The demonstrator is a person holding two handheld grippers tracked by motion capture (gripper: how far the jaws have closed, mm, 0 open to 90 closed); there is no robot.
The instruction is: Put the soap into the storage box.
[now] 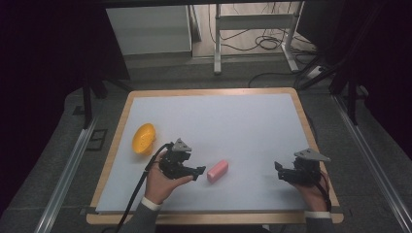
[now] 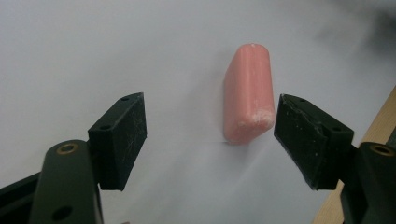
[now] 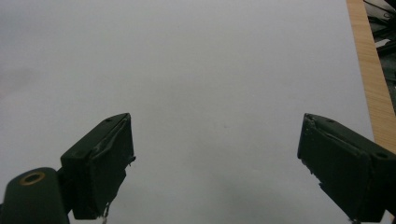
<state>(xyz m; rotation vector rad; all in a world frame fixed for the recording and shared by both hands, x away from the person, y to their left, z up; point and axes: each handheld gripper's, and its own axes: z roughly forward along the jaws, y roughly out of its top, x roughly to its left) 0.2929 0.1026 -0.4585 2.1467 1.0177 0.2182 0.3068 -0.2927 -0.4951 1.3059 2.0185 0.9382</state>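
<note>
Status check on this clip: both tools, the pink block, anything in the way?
Left tool open, jaws short of the pink block, not touching. Right tool open, empty, over bare white mat. Yellow bowl off to the left. Nothing between left tool and block.

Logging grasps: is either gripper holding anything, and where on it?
Nothing is held. The left gripper has open jaws near the pink soap-like block; the right gripper is open.

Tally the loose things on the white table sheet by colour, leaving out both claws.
Pink: 1, the soap bar
Yellow-orange: 1, the bowl
Total: 2
</note>
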